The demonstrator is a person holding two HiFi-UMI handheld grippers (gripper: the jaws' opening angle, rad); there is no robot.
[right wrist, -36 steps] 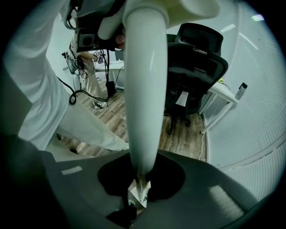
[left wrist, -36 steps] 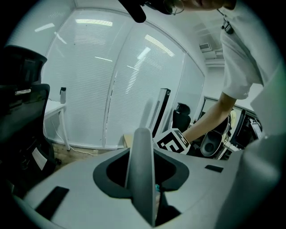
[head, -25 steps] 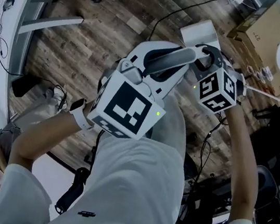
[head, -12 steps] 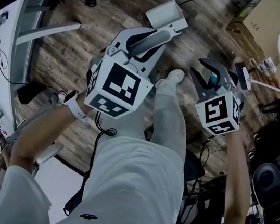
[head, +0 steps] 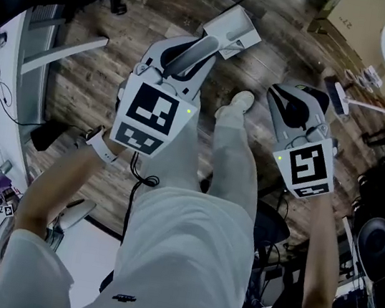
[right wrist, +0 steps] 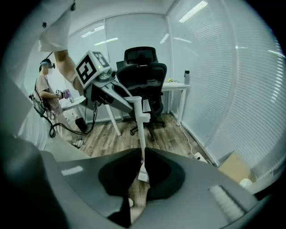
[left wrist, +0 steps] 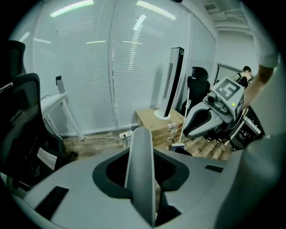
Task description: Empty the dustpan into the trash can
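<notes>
A grey dustpan hangs from my left gripper (head: 194, 50), which is shut on its handle (head: 204, 43). The pan (head: 233, 27) points away over the wood floor. In the left gripper view the thick grey handle (left wrist: 140, 179) fills the gap between the jaws of the left gripper (left wrist: 142, 154). My right gripper (head: 297, 95) is to the right, apart from the dustpan. Its jaws are closing and nothing is between them. In the right gripper view, the right gripper (right wrist: 140, 150) leaves only a slit, and the pan (right wrist: 142, 172) shows beyond it. No trash can is clearly in view.
A broom (head: 340, 97) stands at the right beside a cardboard box (head: 371, 33). A black office chair (right wrist: 145, 74) and a white desk (right wrist: 172, 87) are behind the dustpan. A tower fan (left wrist: 172, 80) stands on the box. Another person (right wrist: 44, 91) stands far left.
The two grippers have drawn apart. The right one came away from the dustpan's handle, moved right, and its jaws closed. The left one shifted left and lower with the dustpan.
</notes>
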